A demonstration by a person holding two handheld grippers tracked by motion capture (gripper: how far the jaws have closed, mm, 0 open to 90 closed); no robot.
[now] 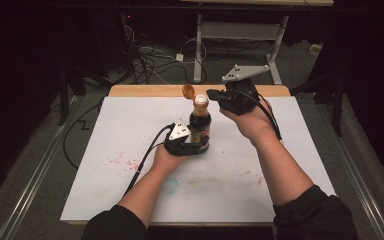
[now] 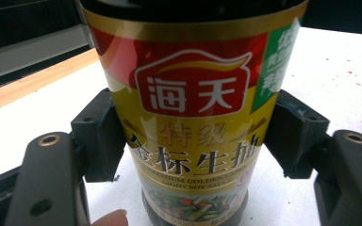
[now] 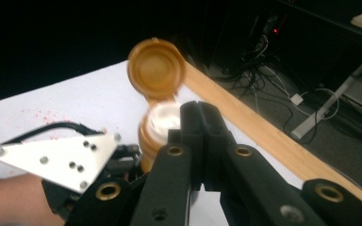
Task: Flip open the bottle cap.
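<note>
Soy sauce bottle (image 1: 199,131) stands upright near the middle of the white surface (image 1: 260,185), and the left tool (image 1: 182,141) squeezes it low down on the label, one black pad (image 2: 99,136) on each side. I think that grip is there to keep the bottle from tipping or turning while the other hand works up top. The orange flip cap (image 1: 188,91) is swung open and leans back toward 11 o'clock, so the white spout (image 3: 166,120) shows. The right tool (image 1: 217,95) sits at 1 o'clock from the bottle, up by its neck, with its jaws pressed together on nothing, tips right beside the spout. It looks to me like they just pushed the cap up, or will push it back down.

Pink specks (image 1: 122,161) dot the surface at 8 o'clock. Black cables (image 1: 145,155) trail from both tools. Nothing stands between the right tool and the cap.
</note>
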